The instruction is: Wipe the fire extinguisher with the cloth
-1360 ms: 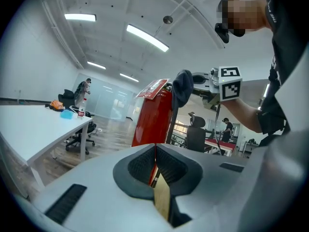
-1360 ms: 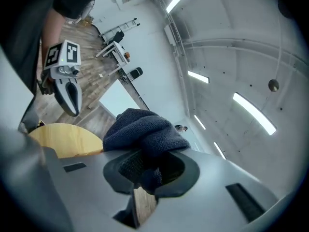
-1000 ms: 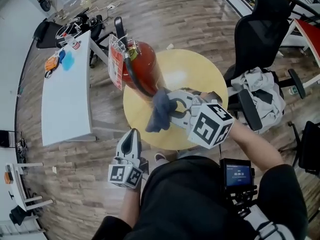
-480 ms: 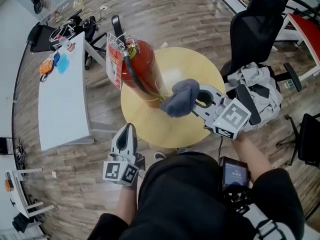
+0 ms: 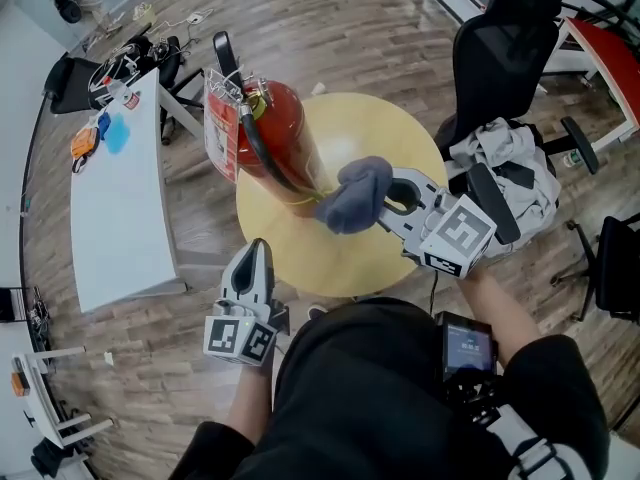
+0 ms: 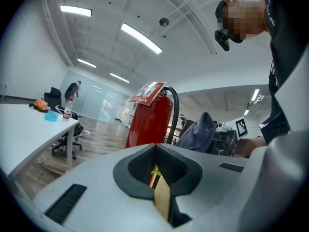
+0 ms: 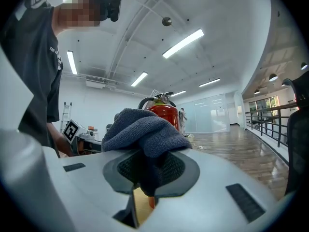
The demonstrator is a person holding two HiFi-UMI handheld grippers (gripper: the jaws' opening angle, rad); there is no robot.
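Note:
A red fire extinguisher (image 5: 272,140) with a black hose and a red-and-white tag stands upright on the round yellow table (image 5: 385,258). My right gripper (image 5: 372,202) is shut on a bunched blue-grey cloth (image 5: 354,195), held just right of the extinguisher's lower body; whether the cloth touches the extinguisher I cannot tell. In the right gripper view the cloth (image 7: 144,129) hides most of the extinguisher (image 7: 163,111). My left gripper (image 5: 255,255) hangs at the table's near edge, shut and empty, aimed at the extinguisher (image 6: 147,119), with the cloth (image 6: 198,133) to its right.
A long white desk (image 5: 120,213) with small items stands to the left. A black office chair (image 5: 495,63) and a chair draped with grey clothing (image 5: 505,173) crowd the table's right side. Wooden floor surrounds the table.
My right gripper swung the cloth from hanging low in front of the extinguisher to a raised position at its right side. The left gripper stayed put.

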